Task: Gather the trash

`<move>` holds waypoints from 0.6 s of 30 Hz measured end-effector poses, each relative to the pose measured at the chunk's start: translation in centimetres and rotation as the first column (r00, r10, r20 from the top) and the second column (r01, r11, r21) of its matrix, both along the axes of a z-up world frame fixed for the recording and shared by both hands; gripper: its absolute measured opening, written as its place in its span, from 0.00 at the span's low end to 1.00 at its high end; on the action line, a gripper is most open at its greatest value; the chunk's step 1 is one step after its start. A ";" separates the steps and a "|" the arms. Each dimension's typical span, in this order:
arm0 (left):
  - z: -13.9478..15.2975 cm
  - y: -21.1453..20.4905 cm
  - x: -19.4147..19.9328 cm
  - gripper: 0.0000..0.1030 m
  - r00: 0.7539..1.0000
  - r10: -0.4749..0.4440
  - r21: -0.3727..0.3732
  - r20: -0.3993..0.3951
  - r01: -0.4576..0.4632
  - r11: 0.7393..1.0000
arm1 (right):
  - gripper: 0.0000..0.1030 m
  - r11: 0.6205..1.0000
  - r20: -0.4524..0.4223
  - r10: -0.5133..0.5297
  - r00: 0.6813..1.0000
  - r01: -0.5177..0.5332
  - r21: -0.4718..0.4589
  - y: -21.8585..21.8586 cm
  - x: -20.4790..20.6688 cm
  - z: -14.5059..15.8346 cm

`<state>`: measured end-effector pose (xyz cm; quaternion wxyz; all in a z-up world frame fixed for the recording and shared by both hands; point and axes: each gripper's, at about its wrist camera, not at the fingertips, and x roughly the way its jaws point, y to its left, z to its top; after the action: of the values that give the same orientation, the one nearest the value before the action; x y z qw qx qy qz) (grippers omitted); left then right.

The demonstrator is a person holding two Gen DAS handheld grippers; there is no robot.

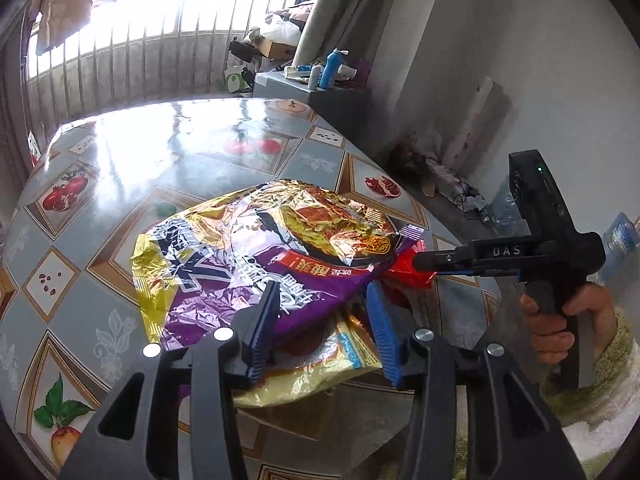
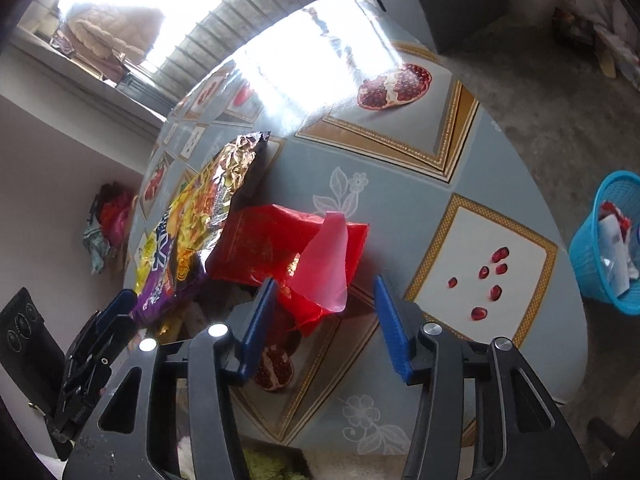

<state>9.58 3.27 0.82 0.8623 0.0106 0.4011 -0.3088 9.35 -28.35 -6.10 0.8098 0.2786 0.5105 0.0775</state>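
My right gripper [image 2: 324, 320]: jaws apart, holding nothing.
Red wrapper [image 2: 280, 248]: just ahead, its torn corner between my fingers, nearest this hand.

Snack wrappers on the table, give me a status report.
Left gripper open over purple-gold snack bag. Right gripper open at red wrapper, nothing held. Blue trash basket beside table; path unobstructed.

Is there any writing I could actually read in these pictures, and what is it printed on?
"DAS": white letters on the black body of the right gripper, seen from the left wrist.
Large purple and gold snack bag: big white characters and a red banner, upside down and crumpled, not readable.
Yellow packet beneath it: blue edge strip, too small.
Red wrapper: faint print, unreadable.
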 end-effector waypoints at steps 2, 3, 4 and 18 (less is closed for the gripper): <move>0.0 0.0 -0.3 0.46 1.000 -0.008 0.003 0.006 0.007 1.000 | 0.33 1.000 -0.002 -0.006 1.000 0.006 0.010 -0.3 0.0 0.1; 0.0 -0.1 -0.4 0.48 1.000 -0.011 0.005 0.010 0.011 1.000 | 0.26 1.000 -0.006 -0.010 1.000 0.010 0.014 -0.6 0.0 0.0; 0.0 -0.3 -0.6 0.49 1.000 -0.016 0.013 0.017 0.016 1.000 | 0.21 1.000 -0.009 -0.015 1.000 0.015 0.017 -0.9 -0.1 -0.2; -0.7 -4.0 0.3 0.56 0.992 -0.053 0.147 0.110 0.036 0.988 | 0.11 0.996 0.002 -0.086 0.996 0.086 0.004 -2.8 -0.9 -0.1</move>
<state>9.85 -0.71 0.08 0.8737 0.0998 0.3723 -0.2968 8.44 -31.11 -6.21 0.8124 0.3019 0.4969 0.0440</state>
